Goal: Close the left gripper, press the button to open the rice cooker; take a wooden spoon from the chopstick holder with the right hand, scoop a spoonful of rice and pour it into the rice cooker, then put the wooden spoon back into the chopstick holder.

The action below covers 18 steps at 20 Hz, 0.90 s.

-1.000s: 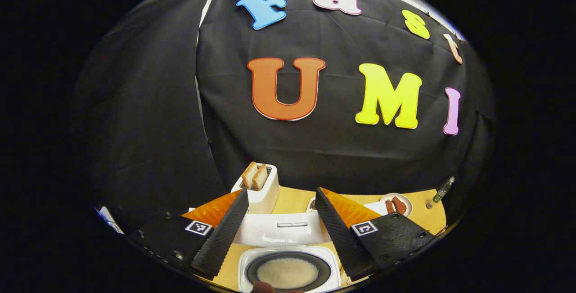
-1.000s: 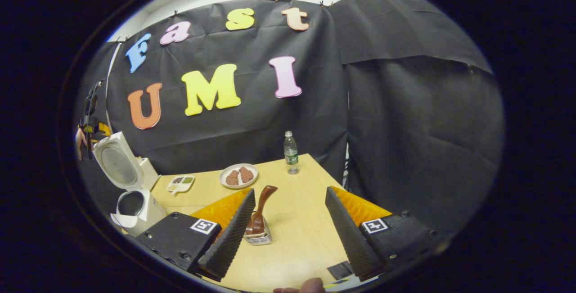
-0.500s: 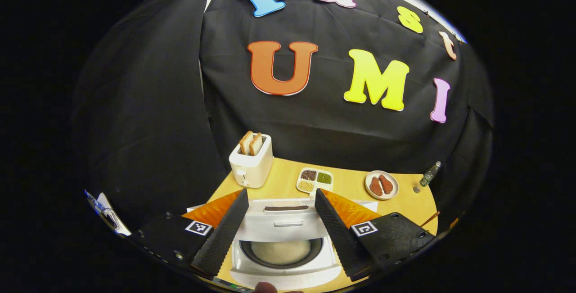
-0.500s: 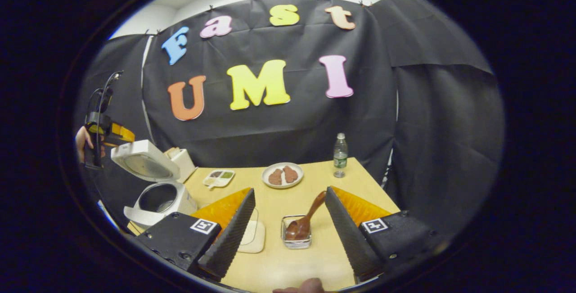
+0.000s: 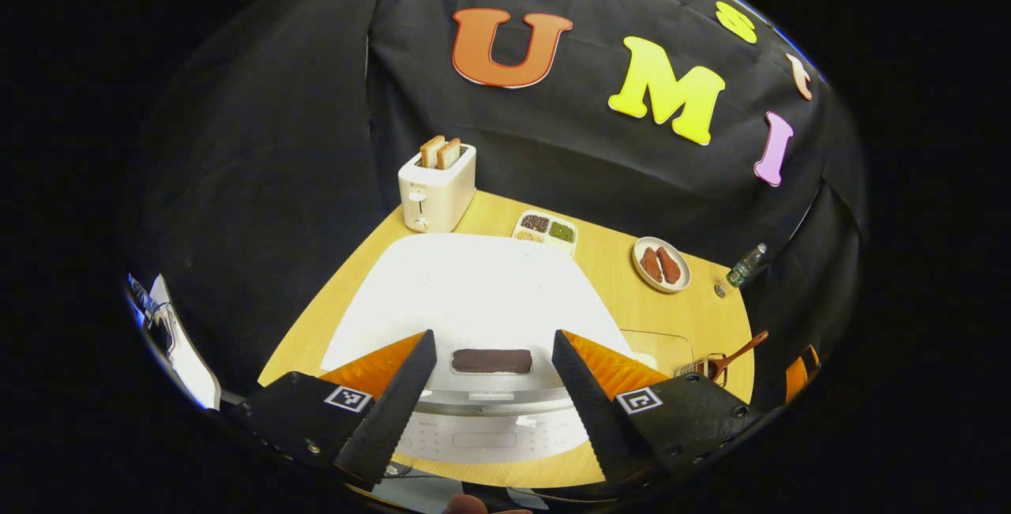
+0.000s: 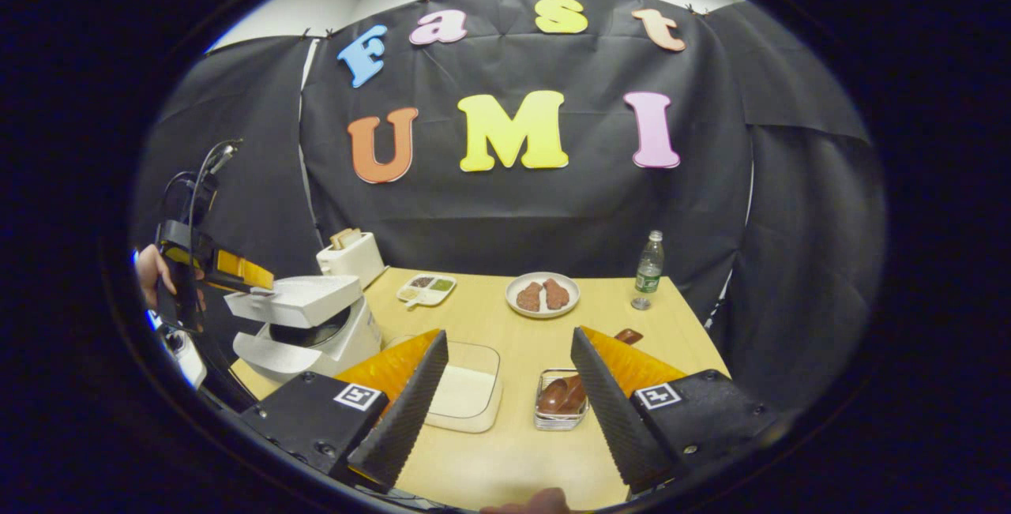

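The white rice cooker (image 5: 490, 435) sits right under my left gripper (image 5: 491, 338), which is open, its fingers spread over the lowered lid (image 5: 474, 285). In the right gripper view the lid (image 6: 296, 301) hangs partly down over the pot (image 6: 316, 332), with the left gripper (image 6: 229, 269) against its top, held by a hand. The wooden spoon (image 6: 565, 395) lies in the wire chopstick holder (image 6: 561, 419), just ahead of my right gripper (image 6: 509, 334), which is open with nothing in it. A clear container of rice (image 6: 466, 388) stands to the left of the holder. The left gripper view shows the spoon (image 5: 738, 348) at far right.
On the wooden table (image 6: 505, 459) a toaster (image 5: 436, 186) with two slices stands at the back left. A compartment dish (image 5: 545, 230), a plate with brown pieces (image 5: 662, 264) and a water bottle (image 6: 648, 268) line the back. The table's edges lie near the cooker and the bottle.
The cooker lid has swung down from upright to nearly shut, with the left gripper following over it. The right gripper has drawn back from the holder, and the spoon stays in it.
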Motion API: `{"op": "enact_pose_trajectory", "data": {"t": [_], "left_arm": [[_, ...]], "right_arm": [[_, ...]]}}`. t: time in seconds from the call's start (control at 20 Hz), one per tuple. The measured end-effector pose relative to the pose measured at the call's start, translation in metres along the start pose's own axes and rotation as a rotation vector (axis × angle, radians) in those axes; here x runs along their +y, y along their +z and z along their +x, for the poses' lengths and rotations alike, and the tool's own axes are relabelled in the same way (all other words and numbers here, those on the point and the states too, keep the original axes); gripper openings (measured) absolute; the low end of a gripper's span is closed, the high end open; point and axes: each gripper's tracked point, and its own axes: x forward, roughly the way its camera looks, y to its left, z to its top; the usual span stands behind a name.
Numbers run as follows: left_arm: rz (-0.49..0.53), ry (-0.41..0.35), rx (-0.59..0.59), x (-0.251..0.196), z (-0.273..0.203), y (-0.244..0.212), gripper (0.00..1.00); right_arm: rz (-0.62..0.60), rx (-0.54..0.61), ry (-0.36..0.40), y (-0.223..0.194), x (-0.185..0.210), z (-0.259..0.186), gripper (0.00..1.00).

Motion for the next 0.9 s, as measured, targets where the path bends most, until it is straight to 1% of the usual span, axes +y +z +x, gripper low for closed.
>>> {"op": "enact_pose_trajectory", "data": {"t": [0.3, 0.35, 0.4, 0.5, 0.65, 0.8, 0.9], "left_arm": [[-0.017, 0.038, 0.074, 0.003, 0.019, -0.031, 0.96], [-0.013, 0.045, 0.083, 0.003, 0.021, -0.034, 1.00], [-0.010, 0.052, 0.092, 0.004, 0.022, -0.038, 0.96], [-0.006, 0.067, 0.120, -0.004, 0.023, -0.044, 0.97], [0.000, 0.090, 0.154, -0.003, 0.027, -0.051, 0.96], [0.051, 0.113, 0.208, -0.002, 0.029, -0.057, 0.97], [0.059, 0.121, 0.219, -0.003, 0.029, -0.056, 0.97]], "right_arm": [[-0.003, -0.004, 0.001, 0.004, -0.001, 0.005, 1.00], [0.002, 0.000, 0.001, 0.002, -0.001, 0.007, 1.00], [0.005, 0.004, 0.003, 0.000, -0.002, 0.008, 1.00], [0.009, 0.011, 0.005, -0.004, -0.004, 0.010, 1.00], [0.018, 0.021, 0.012, -0.007, -0.007, 0.013, 1.00], [0.035, 0.024, 0.021, -0.008, -0.010, 0.019, 1.00], [0.047, 0.023, 0.032, -0.008, -0.011, 0.024, 1.00]]}}
